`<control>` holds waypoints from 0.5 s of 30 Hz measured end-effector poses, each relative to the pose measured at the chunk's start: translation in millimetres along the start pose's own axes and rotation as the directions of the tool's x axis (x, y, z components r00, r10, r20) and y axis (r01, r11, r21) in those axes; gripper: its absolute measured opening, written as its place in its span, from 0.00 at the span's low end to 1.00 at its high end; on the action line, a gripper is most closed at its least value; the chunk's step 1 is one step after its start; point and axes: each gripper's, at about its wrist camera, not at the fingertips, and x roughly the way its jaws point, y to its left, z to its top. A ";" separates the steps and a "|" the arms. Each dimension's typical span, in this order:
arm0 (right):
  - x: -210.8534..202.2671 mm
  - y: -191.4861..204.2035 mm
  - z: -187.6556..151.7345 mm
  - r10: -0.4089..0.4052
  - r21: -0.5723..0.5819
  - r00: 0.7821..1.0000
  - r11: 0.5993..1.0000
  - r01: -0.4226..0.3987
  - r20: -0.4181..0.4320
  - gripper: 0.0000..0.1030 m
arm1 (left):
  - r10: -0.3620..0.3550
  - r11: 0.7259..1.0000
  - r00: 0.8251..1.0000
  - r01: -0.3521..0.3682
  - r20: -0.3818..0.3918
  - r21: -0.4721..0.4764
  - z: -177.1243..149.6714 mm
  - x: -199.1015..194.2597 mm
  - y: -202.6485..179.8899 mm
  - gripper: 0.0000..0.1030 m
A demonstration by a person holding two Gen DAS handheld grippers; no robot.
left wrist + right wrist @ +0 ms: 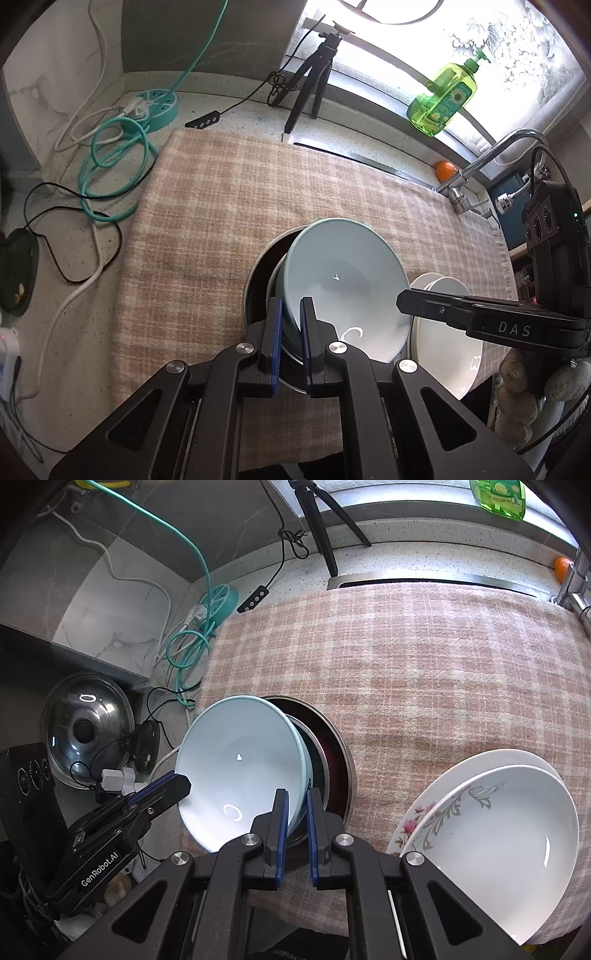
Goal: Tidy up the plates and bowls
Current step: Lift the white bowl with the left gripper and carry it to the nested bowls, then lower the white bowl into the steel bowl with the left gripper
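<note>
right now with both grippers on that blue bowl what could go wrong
1. The light blue bowl is tilted, pinched only at its rim by the left gripper and right gripper; uneven pulls could make it slip or twist.
2. It leans on the dark metal bowl beneath; it may scrape or drag it.
3. The white plates overhang the cloth edge close by.

In the left wrist view, the letters "DAS" are read in pale capitals on the black body of the right tongs (pixel 402 301) (the word may run on, but no more of it can be made out). In the right wrist view, "GenRobot.AI" is printed in white along the black body of the left tongs (pixel 177 782). The label of the green soap bottle (pixel 441 101) carries a sunflower picture; its lettering is too small to be read.
</note>
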 end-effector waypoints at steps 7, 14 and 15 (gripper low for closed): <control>7.7 -2.1 -4.5 -0.012 0.000 1.000 1.000 0.012 -0.014 0.09 | 0.002 1.000 1.000 -0.002 -0.013 0.000 -2.7 4.2 1.4 0.07; 12.1 -3.7 -4.3 -0.019 0.003 1.000 1.000 0.019 -0.017 0.09 | 0.014 1.000 1.000 -0.014 -0.022 0.005 -4.8 9.7 1.7 0.07; 12.1 -3.5 -4.3 -0.020 0.000 1.000 1.000 0.020 -0.015 0.09 | 0.016 1.000 1.000 -0.016 -0.024 0.006 -4.8 10.6 1.9 0.07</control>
